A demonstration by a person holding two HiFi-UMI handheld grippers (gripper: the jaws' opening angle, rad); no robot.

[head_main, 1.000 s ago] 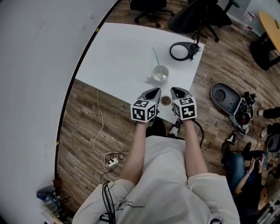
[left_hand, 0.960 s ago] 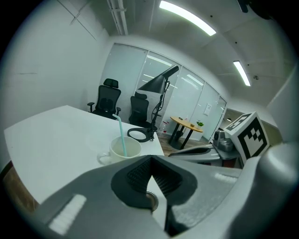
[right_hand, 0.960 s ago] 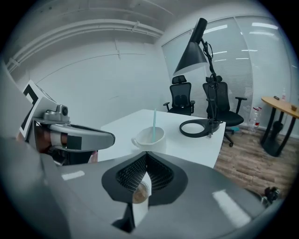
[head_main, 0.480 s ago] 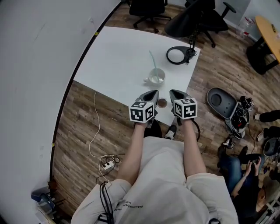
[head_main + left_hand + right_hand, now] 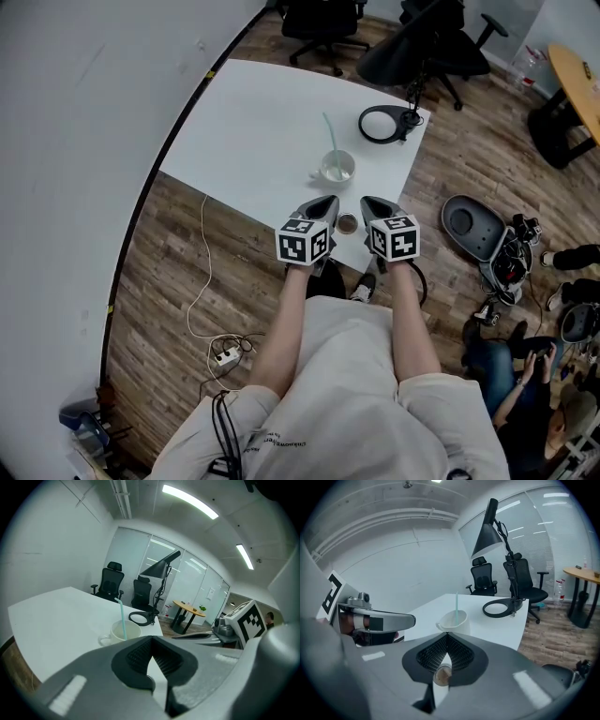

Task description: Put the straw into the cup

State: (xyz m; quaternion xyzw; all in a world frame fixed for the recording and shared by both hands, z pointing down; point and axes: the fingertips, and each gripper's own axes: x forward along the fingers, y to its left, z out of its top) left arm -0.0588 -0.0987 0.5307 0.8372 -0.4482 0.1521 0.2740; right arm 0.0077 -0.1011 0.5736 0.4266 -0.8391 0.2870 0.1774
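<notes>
A white cup (image 5: pixel 337 168) stands on the white table (image 5: pixel 253 122) with a teal straw (image 5: pixel 329 137) upright inside it, leaning against the rim. Both grippers hover side by side over the table's near edge, short of the cup. My left gripper (image 5: pixel 327 202) is shut with nothing in it, and my right gripper (image 5: pixel 367 202) is also shut and empty. In the left gripper view the cup (image 5: pixel 123 633) and straw (image 5: pixel 122 618) sit just beyond the closed tips (image 5: pixel 151 639). In the right gripper view the cup (image 5: pixel 455 619) and straw (image 5: pixel 456 603) stand ahead of the closed tips (image 5: pixel 446 635).
A small brown round object (image 5: pixel 348 223) lies on the table between the grippers, also visible low in the right gripper view (image 5: pixel 442 676). A black desk lamp with a ring base (image 5: pixel 382 123) stands at the far corner. Office chairs (image 5: pixel 319 19) stand beyond; cables lie on the floor (image 5: pixel 202 281).
The head camera has shifted a little. Both grippers stay shut at the table's near edge, and the straw remains in the cup.
</notes>
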